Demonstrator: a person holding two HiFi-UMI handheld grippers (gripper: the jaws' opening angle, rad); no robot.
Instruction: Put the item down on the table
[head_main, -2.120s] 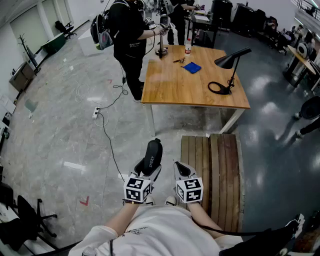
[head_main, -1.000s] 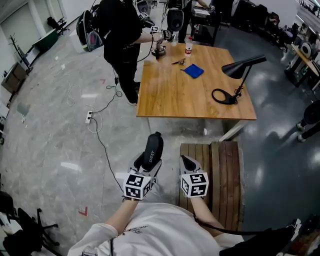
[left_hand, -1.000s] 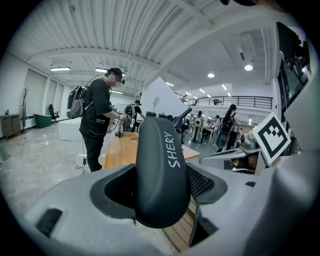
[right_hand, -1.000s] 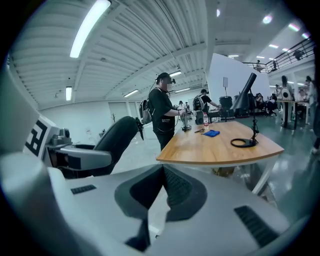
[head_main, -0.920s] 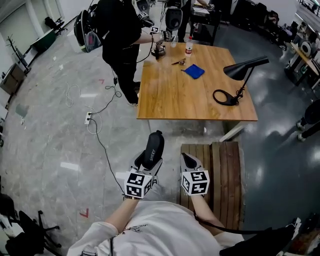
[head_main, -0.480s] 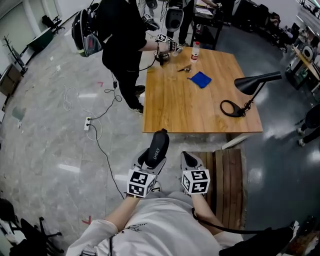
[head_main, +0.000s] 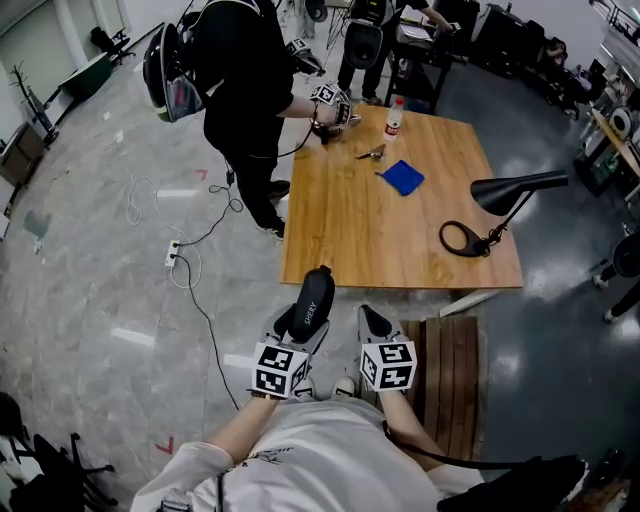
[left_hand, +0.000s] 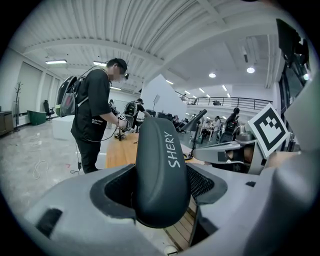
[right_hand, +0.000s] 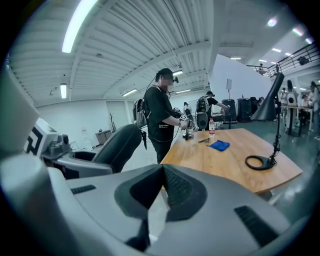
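Observation:
A dark, oblong case (head_main: 311, 303) marked "SHERY" (left_hand: 161, 170) sits between the jaws of my left gripper (head_main: 300, 325), which are shut on its lower half. The case sticks up and forward out of them. My left gripper (left_hand: 161, 200) is over the floor, short of the near edge of the wooden table (head_main: 400, 225). Close beside it, my right gripper (head_main: 368, 322) is shut with nothing in it (right_hand: 162, 187). The right gripper view shows the case (right_hand: 117, 145) to its left and the table (right_hand: 235, 155) ahead.
On the table are a black desk lamp (head_main: 500, 195), a blue cloth (head_main: 402, 177) and a bottle (head_main: 394, 118). A person in black (head_main: 250, 80) works at its far left corner. A slatted wooden bench (head_main: 450, 370) lies below my right gripper. A cable (head_main: 195, 270) trails on the floor.
The table has come closer to my grippers and now stands just ahead of them. Both grippers keep the same pose, and the case is still held.

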